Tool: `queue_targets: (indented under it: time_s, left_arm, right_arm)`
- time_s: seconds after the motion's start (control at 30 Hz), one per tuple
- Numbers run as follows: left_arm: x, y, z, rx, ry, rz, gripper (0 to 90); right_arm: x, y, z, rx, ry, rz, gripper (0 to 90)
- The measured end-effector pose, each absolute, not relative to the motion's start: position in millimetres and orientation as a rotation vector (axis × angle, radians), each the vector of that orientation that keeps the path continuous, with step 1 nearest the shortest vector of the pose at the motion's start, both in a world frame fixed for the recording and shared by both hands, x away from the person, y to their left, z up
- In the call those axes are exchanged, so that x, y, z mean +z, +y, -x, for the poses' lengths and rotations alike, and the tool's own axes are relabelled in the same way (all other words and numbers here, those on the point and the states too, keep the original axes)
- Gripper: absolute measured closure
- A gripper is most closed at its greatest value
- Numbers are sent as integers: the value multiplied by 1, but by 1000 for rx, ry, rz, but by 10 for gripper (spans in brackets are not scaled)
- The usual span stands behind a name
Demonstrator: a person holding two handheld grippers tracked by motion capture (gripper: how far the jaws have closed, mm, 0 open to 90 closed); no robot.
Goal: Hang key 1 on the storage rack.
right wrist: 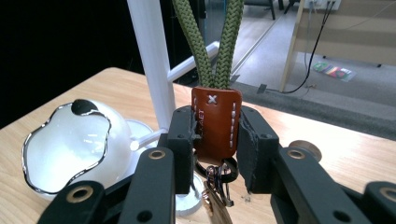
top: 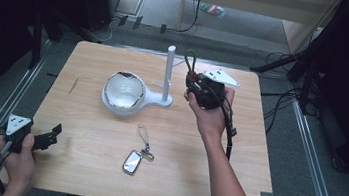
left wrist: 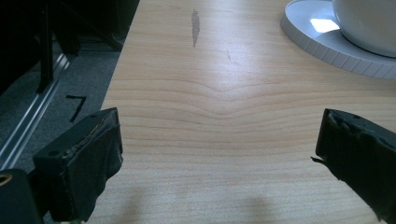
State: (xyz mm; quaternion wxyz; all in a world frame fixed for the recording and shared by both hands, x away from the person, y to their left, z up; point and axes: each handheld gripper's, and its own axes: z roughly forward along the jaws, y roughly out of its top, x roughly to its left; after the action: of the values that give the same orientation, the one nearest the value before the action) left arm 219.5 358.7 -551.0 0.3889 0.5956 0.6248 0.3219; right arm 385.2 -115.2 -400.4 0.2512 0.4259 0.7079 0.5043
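The right gripper [right wrist: 215, 135] is clamping a brown leather key fob [right wrist: 216, 122], held above the bench [top: 236, 151] just beside the white stand post [top: 169, 72] (the fob's green cord loop [right wrist: 212, 42] is rising upward, metal rings hanging below). The left gripper [top: 49, 138] is resting at the bench's near left corner, its jaws standing wide apart on nothing. A white bowl [top: 124, 91] is sitting on the stand's base, and a second key set [top: 133, 161] is lying on the bench nearer the person.

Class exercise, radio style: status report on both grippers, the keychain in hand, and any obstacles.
Right gripper shut on leather keychain tab, green cord loop upright. Left gripper open, nothing between its jaws. White post close beside the loop.
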Motion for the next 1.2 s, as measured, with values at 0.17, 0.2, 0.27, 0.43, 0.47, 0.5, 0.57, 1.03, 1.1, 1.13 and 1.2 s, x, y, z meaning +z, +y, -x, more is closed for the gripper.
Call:
queue_targets:
  time_s: [0.17, 0.2, 0.27, 0.43, 0.47, 0.5, 0.57, 1.03, 1.1, 1.13, 1.2]
  left_arm:
    - [-551, 359, -219, 819, 1588, -1515, 9]
    - [-551, 359, -219, 819, 1588, -1515, 9]
    - [-551, 359, -219, 818, 1588, -1515, 9]
    - [-551, 359, -219, 819, 1586, -1514, 9]
    - [-551, 359, -219, 818, 1586, -1514, 9]
    - [-551, 359, -219, 817, 1588, -1514, 9]
    - [-551, 359, -219, 817, 1588, -1515, 9]
    - [-551, 358, -219, 817, 1586, -1515, 9]
    - [-551, 358, -220, 816, 1586, -1516, 9]
    - [-551, 358, -220, 816, 1586, -1516, 9]
    - [-551, 359, -220, 816, 1585, -1517, 9]
  right_arm:
    - [-404, -112, -390, 1380, 1955, -1171, 696]
    - [-405, -111, -391, 1381, 1956, -1174, 696]
    - [-406, -110, -394, 1379, 1965, -1178, 696]
    - [-406, -111, -403, 1398, 1985, -1215, 696]
    - [-405, -111, -404, 1402, 1987, -1224, 695]
    - [-405, -111, -406, 1406, 1986, -1233, 695]
    - [-406, -111, -410, 1402, 1996, -1240, 694]
    - [-406, -112, -421, 1486, 2052, -1292, 696]
    - [-406, -113, -423, 1475, 2057, -1308, 697]
    - [-407, -113, -424, 1480, 2058, -1316, 696]
    - [-407, -114, -426, 1492, 2069, -1326, 697]
